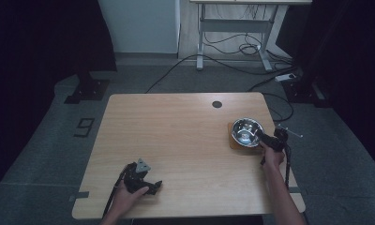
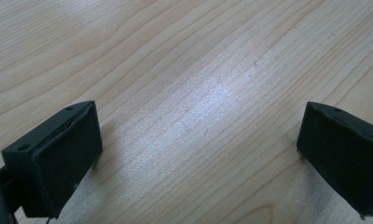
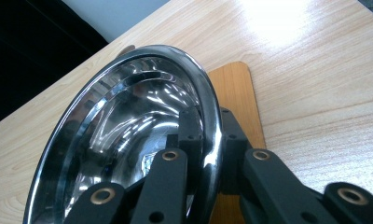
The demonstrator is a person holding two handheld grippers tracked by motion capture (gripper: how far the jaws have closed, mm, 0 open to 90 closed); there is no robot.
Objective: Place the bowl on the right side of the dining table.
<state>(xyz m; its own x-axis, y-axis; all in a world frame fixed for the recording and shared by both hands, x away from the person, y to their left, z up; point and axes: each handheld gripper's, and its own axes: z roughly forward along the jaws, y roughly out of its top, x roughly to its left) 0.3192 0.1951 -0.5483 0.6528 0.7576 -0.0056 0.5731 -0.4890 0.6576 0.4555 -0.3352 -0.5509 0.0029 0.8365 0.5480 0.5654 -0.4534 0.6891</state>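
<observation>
Bowl (image 3: 128,135) rim between right claw (image 3: 211,140) jaws

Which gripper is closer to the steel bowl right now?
Right. The right gripper clamps the steel bowl by its rim; the left gripper rests open, far across the table.

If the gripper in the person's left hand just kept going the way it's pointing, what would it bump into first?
Probably the bare wooden table. The left gripper has its jaws wide apart, angled down at the tabletop, with nothing between or ahead of them; how steep the angle is remains unclear.
</observation>
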